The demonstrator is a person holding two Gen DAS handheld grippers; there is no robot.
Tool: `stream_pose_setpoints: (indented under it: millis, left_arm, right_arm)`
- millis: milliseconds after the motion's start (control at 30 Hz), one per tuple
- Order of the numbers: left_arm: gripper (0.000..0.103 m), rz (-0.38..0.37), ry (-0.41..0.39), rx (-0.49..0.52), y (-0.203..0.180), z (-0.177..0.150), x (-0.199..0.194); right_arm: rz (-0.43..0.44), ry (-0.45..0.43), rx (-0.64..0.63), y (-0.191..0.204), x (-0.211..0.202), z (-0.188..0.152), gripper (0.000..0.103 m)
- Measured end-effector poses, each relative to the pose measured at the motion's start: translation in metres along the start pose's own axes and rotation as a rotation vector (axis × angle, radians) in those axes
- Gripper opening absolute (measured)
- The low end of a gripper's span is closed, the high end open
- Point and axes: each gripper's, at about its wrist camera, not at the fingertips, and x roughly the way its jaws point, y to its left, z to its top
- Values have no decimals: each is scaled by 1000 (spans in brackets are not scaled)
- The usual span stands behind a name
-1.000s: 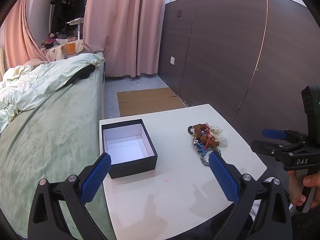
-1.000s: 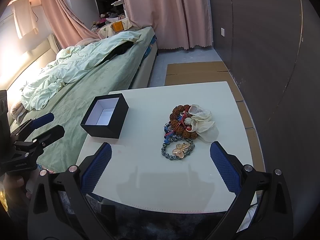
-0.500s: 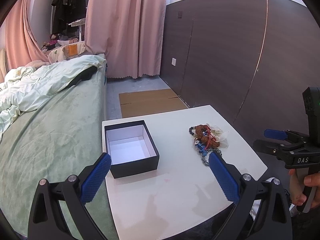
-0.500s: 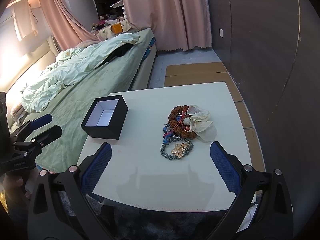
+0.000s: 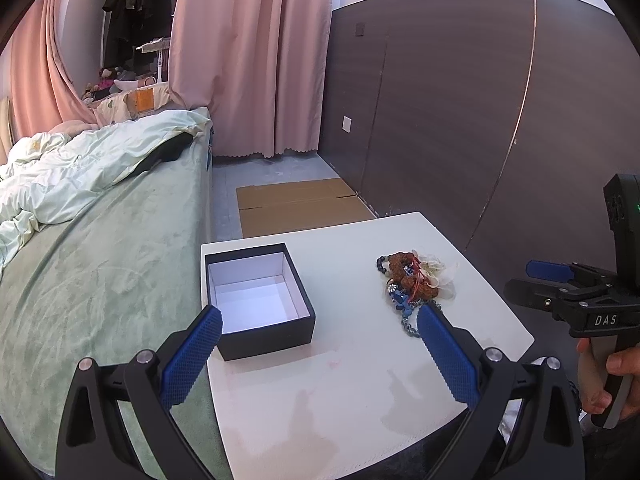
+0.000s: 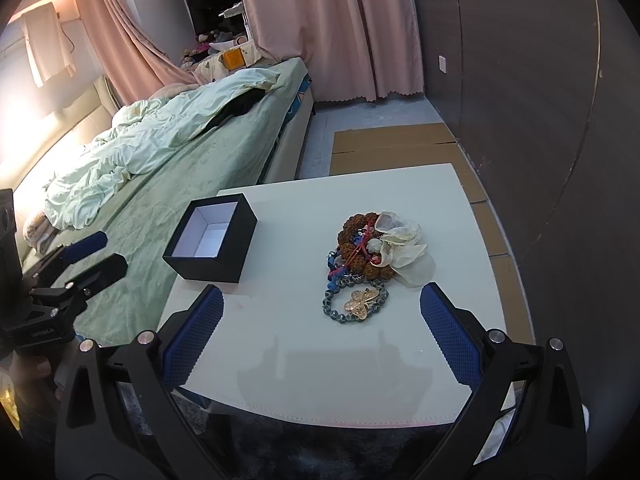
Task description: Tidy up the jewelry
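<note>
Left wrist view: the left gripper (image 5: pixel 320 336) hangs over the near part of a white table (image 5: pixel 352 384), its blue-padded fingers (image 5: pixel 192 356) spread wide and holding nothing. Just beyond the left finger sits an open black box (image 5: pixel 260 300), empty, with a white lining. Past the right finger's tip lies the jewelry pile (image 5: pixel 412 284), partly hidden by that finger. Far to the right, off the table's edge, a hand (image 5: pixel 608 380) holds the other tool.

Right wrist view: the right gripper (image 6: pixel 320 320) has its fingers (image 6: pixel 448 340) spread wide and empty too. Between and just ahead of them lies the pile: a blue bead bracelet (image 6: pixel 340 308) with a gold butterfly brooch (image 6: pixel 362 300) resting on it, then a brown bead bracelet (image 6: pixel 352 232), red cord and a pale sheer pouch (image 6: pixel 404 248), all touching. The box stands beyond the left finger.

Risk: the pieces look tangled, so pinching one would likely drag its neighbours along or scatter them. The brooch lies flat and could slip from the pads.
</note>
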Motion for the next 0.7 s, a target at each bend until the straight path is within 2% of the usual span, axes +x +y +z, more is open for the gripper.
stream_pose_setpoints:
  millis: [567, 700]
  left_arm:
    - [95, -65, 13, -64, -6, 19, 38]
    - [90, -85, 24, -58, -14, 22, 49]
  right_arm:
    - [56, 21, 185, -41, 21, 20, 98]
    - [70, 22, 259, -56, 27, 23, 98]
